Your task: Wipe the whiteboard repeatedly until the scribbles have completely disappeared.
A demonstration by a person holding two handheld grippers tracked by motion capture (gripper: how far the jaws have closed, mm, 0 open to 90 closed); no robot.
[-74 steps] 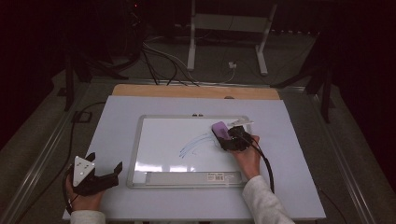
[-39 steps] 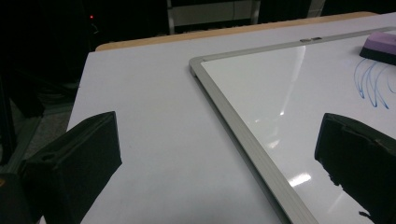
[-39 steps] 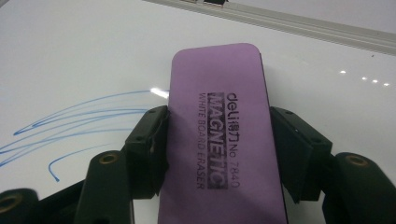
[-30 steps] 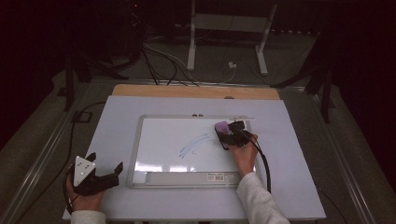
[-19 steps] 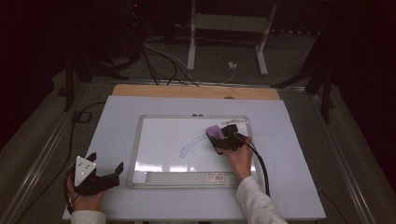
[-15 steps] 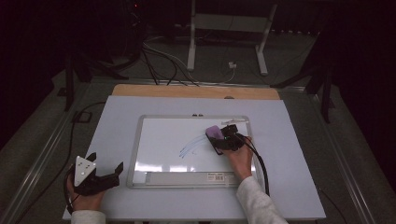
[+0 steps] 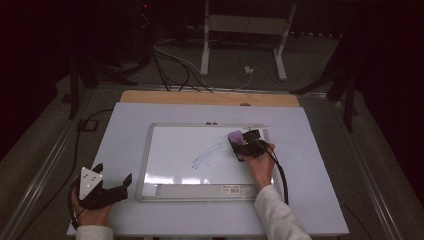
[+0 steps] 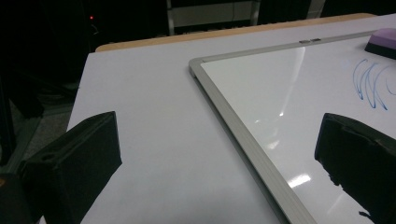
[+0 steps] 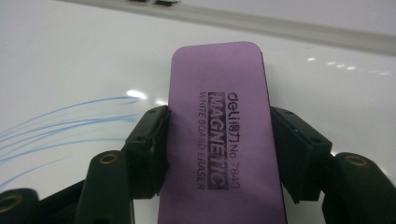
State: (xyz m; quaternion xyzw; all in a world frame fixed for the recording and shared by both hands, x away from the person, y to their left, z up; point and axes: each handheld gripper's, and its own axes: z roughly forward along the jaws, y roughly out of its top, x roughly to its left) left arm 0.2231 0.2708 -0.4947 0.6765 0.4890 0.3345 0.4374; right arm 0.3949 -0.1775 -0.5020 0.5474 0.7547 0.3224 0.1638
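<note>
eraser cut off by frame edge.

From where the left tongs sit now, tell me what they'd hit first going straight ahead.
Probably the whiteboard: its grey frame edge crosses the line between the open left tongs. Depth is hard to judge, though.

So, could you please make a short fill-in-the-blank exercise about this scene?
1. The right gripper is shut on a purple ____.
2. The marks on the whiteboard are ____ in colour.
3. The left gripper rests with its jaws ____, holding nothing.

Missing words: eraser; blue; open
</note>
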